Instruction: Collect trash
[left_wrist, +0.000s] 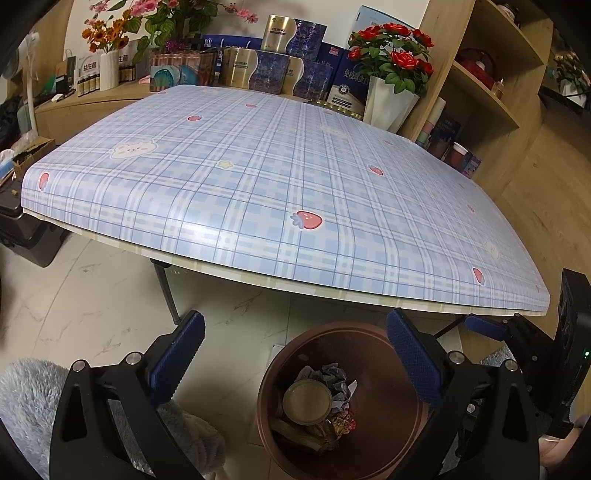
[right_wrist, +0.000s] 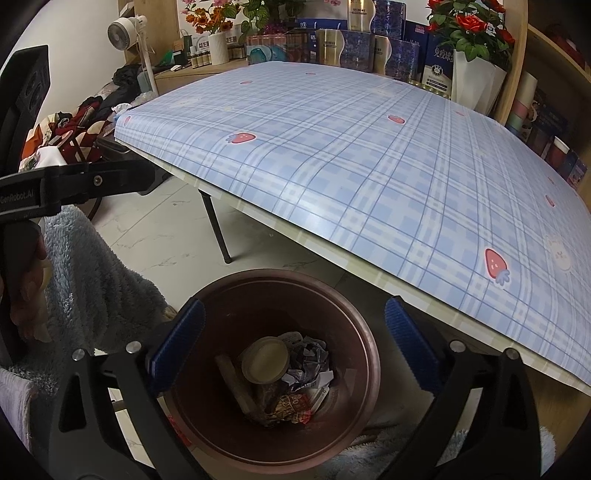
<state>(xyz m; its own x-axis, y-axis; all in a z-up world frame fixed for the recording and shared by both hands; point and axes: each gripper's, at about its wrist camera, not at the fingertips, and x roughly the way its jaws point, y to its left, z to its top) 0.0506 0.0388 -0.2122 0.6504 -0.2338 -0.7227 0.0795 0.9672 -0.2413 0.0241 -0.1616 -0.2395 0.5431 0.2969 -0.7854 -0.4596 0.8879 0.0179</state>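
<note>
White marble-look floor (left_wrist: 110, 295) is seen under a folding table (left_wrist: 258, 177); wooden shelving (left_wrist: 491, 92) is set behind.

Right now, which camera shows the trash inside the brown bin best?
The right wrist view: the brown bin sits centred, its trash fully visible. The left wrist view shows the bin off-centre, partly behind a finger.

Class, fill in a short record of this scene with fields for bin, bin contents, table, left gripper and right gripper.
bin: brown round bin on the floor beside the table
bin contents: round lid, crumpled paper, snack wrapper
table: blue plaid cloth, no trash seen
left gripper: open, nothing held
right gripper: open above the bin, nothing held
</note>
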